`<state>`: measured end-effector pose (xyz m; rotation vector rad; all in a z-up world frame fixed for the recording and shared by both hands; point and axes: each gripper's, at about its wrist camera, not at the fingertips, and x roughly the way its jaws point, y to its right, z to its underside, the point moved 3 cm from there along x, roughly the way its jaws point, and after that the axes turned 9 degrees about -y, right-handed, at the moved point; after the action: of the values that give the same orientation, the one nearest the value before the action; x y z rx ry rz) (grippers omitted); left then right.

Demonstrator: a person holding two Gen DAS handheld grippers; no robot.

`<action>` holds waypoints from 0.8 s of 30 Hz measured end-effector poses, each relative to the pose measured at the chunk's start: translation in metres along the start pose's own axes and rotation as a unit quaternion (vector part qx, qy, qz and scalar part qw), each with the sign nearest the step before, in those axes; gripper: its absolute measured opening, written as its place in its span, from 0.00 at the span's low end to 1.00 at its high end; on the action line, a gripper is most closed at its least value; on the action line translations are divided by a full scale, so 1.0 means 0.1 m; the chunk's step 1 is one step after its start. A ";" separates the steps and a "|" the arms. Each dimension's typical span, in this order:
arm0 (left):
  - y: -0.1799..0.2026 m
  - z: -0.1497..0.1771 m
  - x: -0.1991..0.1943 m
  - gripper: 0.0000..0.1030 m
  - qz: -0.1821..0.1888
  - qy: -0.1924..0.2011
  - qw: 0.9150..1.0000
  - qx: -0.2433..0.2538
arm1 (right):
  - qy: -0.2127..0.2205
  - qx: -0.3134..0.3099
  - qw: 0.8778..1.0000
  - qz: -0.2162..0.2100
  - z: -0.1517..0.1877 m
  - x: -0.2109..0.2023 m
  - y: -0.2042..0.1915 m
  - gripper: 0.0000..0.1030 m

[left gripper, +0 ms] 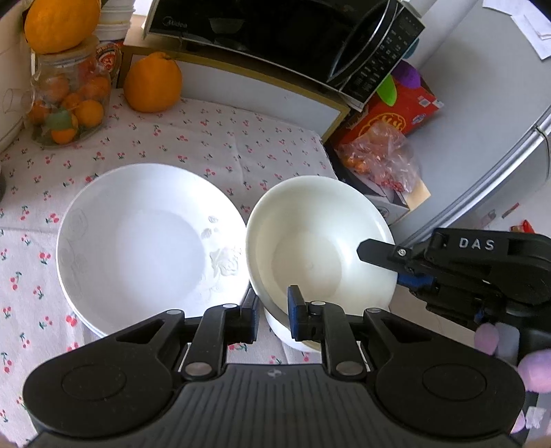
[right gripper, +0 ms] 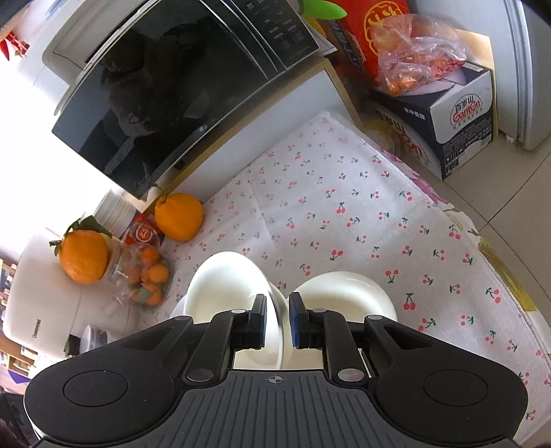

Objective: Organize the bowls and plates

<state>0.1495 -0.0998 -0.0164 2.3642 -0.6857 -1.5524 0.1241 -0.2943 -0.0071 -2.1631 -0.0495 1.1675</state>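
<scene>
A white bowl [left gripper: 316,241] hangs tilted just above a second white bowl [left gripper: 286,339] on the cherry-print cloth. My left gripper [left gripper: 273,310] is shut on its near rim, one finger inside and one outside. My right gripper [left gripper: 392,265] comes in from the right and pinches the far right rim. In the right wrist view the right gripper [right gripper: 277,318] clamps the thin rim of the held bowl [right gripper: 227,286], with the lower bowl [right gripper: 347,296] to its right. A stack of white plates [left gripper: 148,241] with a faint rose pattern lies just left of the bowls.
A black microwave [left gripper: 275,31] sits on a white cabinet behind. A large orange [left gripper: 153,82] and a glass jar of small oranges [left gripper: 69,100] stand at the back left. Cartons with a bag of fruit [left gripper: 382,151] sit beyond the table's right edge, beside a fridge [left gripper: 499,120].
</scene>
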 end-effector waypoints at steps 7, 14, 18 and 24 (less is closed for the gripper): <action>0.06 0.05 0.10 0.16 0.019 -0.027 0.999 0.003 | -0.004 0.000 1.000 0.013 -0.01 -0.02 0.09 0.15; 0.10 0.07 0.24 0.17 0.019 -0.046 0.999 0.002 | -0.012 0.004 0.999 0.033 -0.02 0.02 0.22 0.15; 0.11 0.09 0.32 0.18 0.019 -0.057 0.998 0.000 | -0.018 0.006 0.999 0.042 -0.03 0.06 0.28 0.15; 0.13 0.11 0.43 0.19 0.012 -0.070 0.997 -0.001 | -0.025 -0.008 0.997 0.070 -0.02 0.16 0.33 0.15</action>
<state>0.1507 -0.1325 -0.0497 2.2536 -0.7393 -1.7187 0.1264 -0.3157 -0.0362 -2.1794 0.0717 1.3042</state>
